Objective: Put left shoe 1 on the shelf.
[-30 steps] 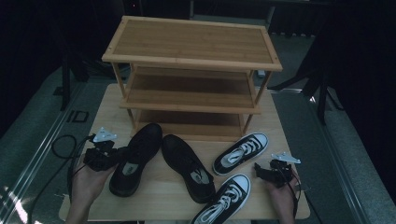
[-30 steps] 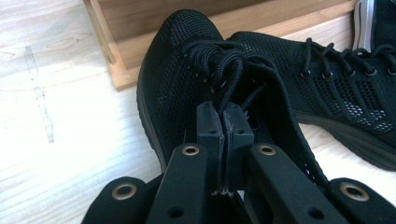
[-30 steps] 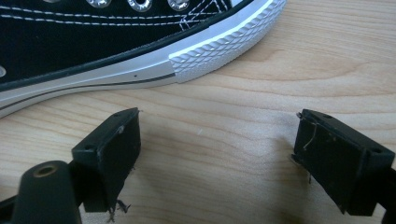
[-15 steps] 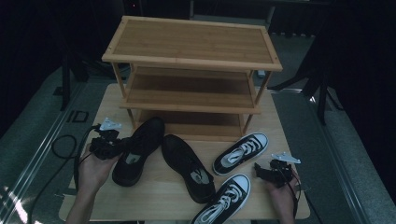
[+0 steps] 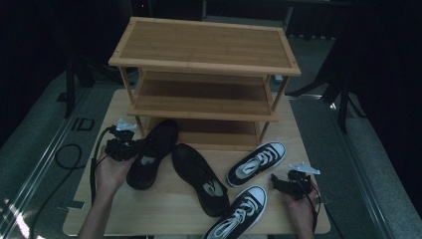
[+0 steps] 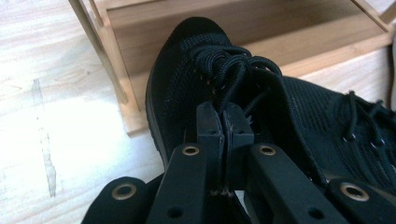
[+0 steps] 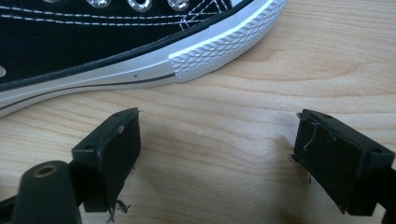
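**Black shoe carried by its collar toward the bottom shelf**

The left tongs (image 5: 130, 148) are clamped tight on the black shoe (image 5: 152, 152), pinching the thin edge of its opening just behind the laces (image 6: 231, 70). That grip makes sense: the collar is the one part thin enough for the jaws to bite, and holding it there lets the toe lead. In the left gripper view the toe already points at the lowest board of the shoe rack (image 5: 204, 47), sitting just beside the rack's front left leg (image 6: 100, 51), so the shoe looks about to be slid onto that bottom shelf. Its heel end lies near the person's left hand (image 5: 112, 172), low over the desk (image 5: 164, 214).

The left forearm comes in from the bottom edge and angles slightly inward, the wrist roughly level so the tongs point forward at the rack rather than down.

The right tongs (image 5: 279, 183) stand wide open with nothing between them, resting low by the desk's right edge. Their camera looks straight at the white rubber toe of the nearer sneaker (image 7: 140, 46), which lies close ahead but untouched. The right hand (image 5: 298, 199) appears parked, probably waiting its turn for that pair. The second black shoe (image 5: 201, 177) and the far sneaker (image 5: 256, 163) lie between the two hands.
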Available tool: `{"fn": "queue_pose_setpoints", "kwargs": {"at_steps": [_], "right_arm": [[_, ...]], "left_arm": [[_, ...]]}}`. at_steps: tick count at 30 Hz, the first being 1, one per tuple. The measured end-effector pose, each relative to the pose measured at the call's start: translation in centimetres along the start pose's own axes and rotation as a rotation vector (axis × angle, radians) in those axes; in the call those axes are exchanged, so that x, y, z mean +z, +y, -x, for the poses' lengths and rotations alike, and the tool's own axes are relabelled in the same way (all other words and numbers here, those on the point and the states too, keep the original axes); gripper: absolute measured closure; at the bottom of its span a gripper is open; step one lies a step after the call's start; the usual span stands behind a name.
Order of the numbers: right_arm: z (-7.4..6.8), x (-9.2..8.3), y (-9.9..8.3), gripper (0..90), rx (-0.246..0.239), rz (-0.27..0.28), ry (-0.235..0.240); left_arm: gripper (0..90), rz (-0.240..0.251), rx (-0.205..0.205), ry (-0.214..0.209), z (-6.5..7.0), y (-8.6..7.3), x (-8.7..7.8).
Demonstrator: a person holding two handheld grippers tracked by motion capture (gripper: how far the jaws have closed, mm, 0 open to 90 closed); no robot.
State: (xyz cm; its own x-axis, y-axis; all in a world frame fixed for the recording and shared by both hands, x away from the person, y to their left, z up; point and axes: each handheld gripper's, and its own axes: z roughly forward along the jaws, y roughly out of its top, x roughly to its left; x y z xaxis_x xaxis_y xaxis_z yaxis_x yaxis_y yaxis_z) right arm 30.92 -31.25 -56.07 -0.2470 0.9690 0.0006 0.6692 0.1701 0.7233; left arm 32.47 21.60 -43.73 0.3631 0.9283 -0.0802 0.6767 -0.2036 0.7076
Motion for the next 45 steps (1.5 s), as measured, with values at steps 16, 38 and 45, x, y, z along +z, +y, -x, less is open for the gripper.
{"fn": "queue_pose_setpoints", "kwargs": {"at_steps": [16,38,45], "right_arm": [[0.0,0.0,0.0,14.5,-0.001,0.0,0.0],[0.0,0.0,0.0,14.5,-0.001,0.0,0.0],[0.0,0.0,0.0,14.5,-0.001,0.0,0.0]], "left_arm": [[88.5,0.061,-0.1,0.051,-0.1,1.1,3.3],[86.2,0.073,-0.064,0.008,-1.2,0.6,5.5],[69.8,0.065,-0.025,0.011,-1.2,0.3,4.7]]}}
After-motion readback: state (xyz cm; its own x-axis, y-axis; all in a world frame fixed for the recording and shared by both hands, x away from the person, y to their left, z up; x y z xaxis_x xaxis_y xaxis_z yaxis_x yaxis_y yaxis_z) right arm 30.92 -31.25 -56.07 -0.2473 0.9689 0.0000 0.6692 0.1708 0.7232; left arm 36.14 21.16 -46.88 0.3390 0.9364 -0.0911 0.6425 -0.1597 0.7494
